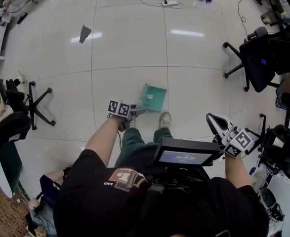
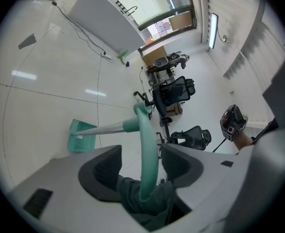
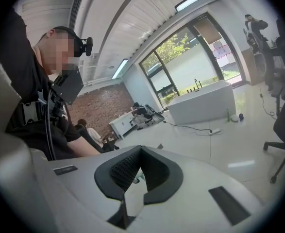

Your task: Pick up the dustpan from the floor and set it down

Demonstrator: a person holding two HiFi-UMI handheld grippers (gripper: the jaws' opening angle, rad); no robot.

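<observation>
The green dustpan (image 1: 152,97) rests on the pale tiled floor just ahead of the person's shoe (image 1: 165,119). Its grey shaft and green loop handle (image 2: 146,144) rise toward my left gripper (image 1: 134,113). In the left gripper view the pan (image 2: 79,136) lies beyond the jaws. The handle runs between them in my left gripper (image 2: 141,149). The right pad (image 2: 177,165) is close to it and the left pad (image 2: 107,171) stands clear, so the jaws are open. My right gripper (image 1: 215,122) hangs at the right, away from the dustpan. In its own view my right gripper (image 3: 142,152) is shut and empty.
Black office chairs stand at the right (image 1: 261,58) and left (image 1: 33,102). A dark scrap (image 1: 84,32) lies on the far floor, and a power strip with cables (image 1: 170,3) at the back. Equipment crowds the right edge (image 1: 280,152). A seated person is at bottom left (image 1: 41,211).
</observation>
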